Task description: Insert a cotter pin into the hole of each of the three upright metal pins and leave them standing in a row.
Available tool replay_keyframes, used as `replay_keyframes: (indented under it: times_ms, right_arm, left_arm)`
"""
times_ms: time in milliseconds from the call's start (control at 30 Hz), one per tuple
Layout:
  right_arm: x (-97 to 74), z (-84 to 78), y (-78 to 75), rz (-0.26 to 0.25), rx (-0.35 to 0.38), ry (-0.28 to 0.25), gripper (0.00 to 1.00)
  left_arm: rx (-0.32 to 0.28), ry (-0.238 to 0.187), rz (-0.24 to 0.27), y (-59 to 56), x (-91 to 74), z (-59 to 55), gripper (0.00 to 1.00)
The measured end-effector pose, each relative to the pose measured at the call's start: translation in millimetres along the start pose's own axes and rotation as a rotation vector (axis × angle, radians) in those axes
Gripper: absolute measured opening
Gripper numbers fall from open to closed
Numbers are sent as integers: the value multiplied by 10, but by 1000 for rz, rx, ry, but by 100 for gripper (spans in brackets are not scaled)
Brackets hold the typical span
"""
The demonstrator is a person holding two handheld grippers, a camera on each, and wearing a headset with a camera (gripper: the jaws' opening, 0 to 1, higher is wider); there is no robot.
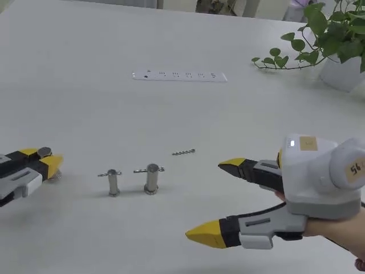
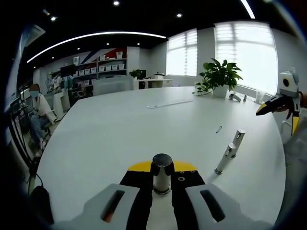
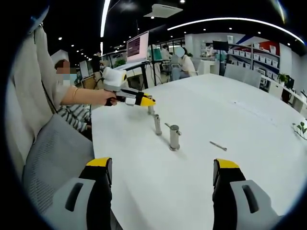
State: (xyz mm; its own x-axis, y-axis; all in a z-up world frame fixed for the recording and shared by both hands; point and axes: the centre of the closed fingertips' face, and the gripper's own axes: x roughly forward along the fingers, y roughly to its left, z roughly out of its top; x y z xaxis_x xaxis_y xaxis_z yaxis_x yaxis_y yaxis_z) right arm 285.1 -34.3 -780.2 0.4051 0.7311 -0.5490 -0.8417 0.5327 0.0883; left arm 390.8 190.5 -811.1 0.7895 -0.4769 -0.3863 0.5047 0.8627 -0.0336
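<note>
On the tabletop (image 1: 74, 85), take the right-hand metal pin (image 1: 151, 178) as marker. Just left of it stands a 2nd pin (image 1: 113, 181). Further left, a 3rd pin (image 2: 162, 173) sits between the jaws of the left tool (image 1: 47, 161). Behind it, slightly right, lies a loose cotter pin (image 1: 183, 152), and far behind, a power strip (image 1: 179, 76) (plant (image 1: 331, 34) beyond, rightward). The right tool (image 1: 214, 198) hangs to its right.
</note>
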Motion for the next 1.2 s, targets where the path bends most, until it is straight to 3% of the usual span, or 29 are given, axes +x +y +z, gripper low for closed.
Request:
replay_keyframes:
  times_ms: [300,700,1200]
  right_arm:
    - [-57,-35,71,1,-13,9,88]
    - [-148,-92,130,-4,-13,4,88]
    - [-285,-130,187,-18,-16,-6,88]
  left_arm:
    - [-6,14,-4,-190,-175,-85,11]
    - [15,41,-70,-607,-355,-175,11]
    - [66,43,-174,-1166,-377,-96,11]
